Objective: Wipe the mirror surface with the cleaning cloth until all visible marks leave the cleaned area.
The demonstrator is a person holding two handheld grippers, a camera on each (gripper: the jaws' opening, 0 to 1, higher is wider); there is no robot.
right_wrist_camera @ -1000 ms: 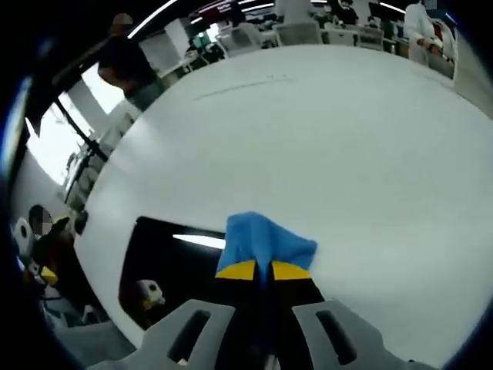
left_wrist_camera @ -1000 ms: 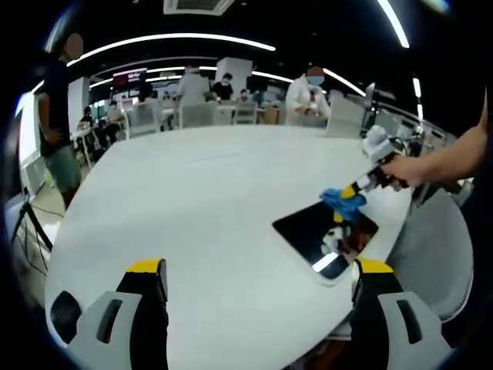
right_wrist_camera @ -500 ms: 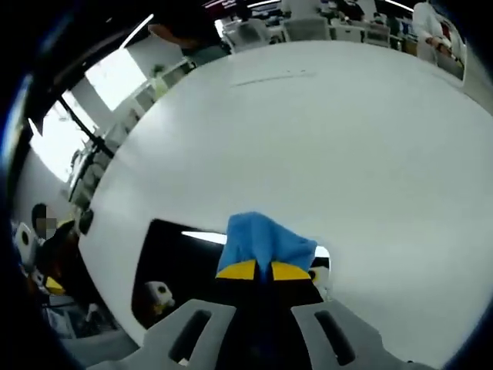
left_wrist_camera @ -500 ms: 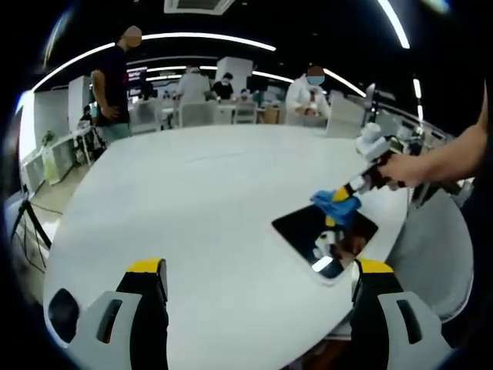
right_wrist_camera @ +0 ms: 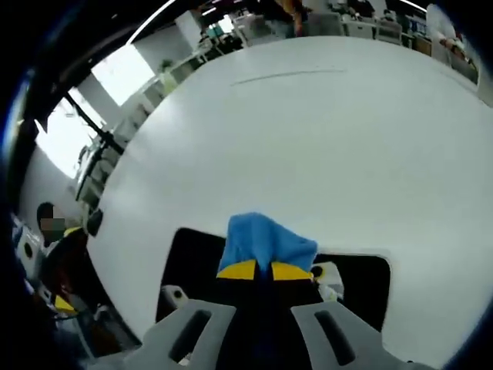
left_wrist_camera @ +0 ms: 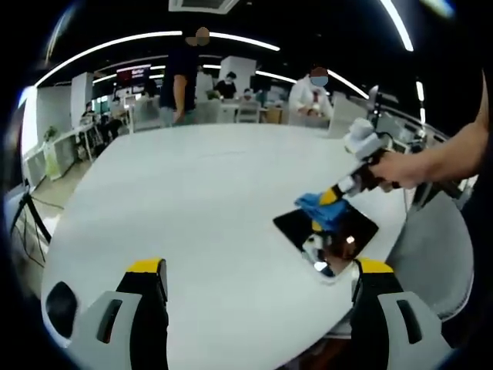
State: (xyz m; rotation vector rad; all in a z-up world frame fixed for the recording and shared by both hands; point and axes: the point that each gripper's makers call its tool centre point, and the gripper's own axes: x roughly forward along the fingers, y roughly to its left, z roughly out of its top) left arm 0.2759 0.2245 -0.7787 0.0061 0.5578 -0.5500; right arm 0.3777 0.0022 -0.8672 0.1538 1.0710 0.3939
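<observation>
Cloth (right_wrist_camera: 266, 243), pinched in right gripper (right_wrist_camera: 266, 270), has slid further onto mirror (left_wrist_camera: 327, 235); wiping is mid-stroke. Left gripper (left_wrist_camera: 260, 266) hangs wide above bench (left_wrist_camera: 200, 200).

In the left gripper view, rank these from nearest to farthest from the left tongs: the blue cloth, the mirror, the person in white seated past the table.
1. The mirror, low on the right, at the table's near edge, closest to the left tongs.
2. The blue cloth, lying on the mirror's far part, clamped in the right tongs.
3. The person in white, beyond the table's far side.
</observation>
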